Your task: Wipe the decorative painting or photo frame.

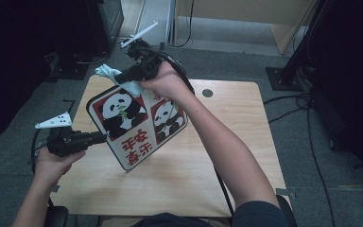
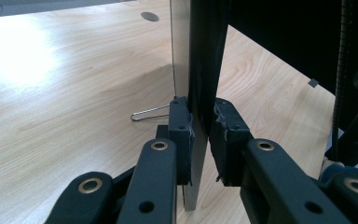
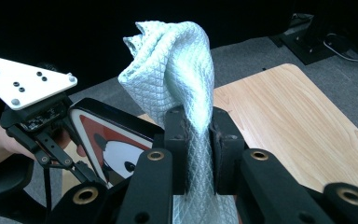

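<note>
A flat board with two panda pictures and red characters [image 1: 137, 125] is held tilted above the wooden table [image 1: 227, 156]. My left gripper [image 1: 103, 138] is shut on its left edge; in the left gripper view the board's thin edge [image 2: 199, 70] stands clamped between the pads [image 2: 202, 140]. My right gripper [image 1: 118, 75] is shut on a pale blue-green quilted cloth [image 1: 123, 81], which rests against the board's upper corner. In the right gripper view the cloth [image 3: 177, 70] rises bunched between the jaws [image 3: 198, 135], with the board [image 3: 112, 140] and the left gripper [image 3: 42, 126] behind.
A thin wire stand [image 2: 149, 113] sticks out behind the board near the tabletop. The table has a round cable hole [image 1: 207, 93] at its far side. Cables [image 1: 307, 109] and dark equipment stands [image 1: 288, 71] lie on the grey floor around it.
</note>
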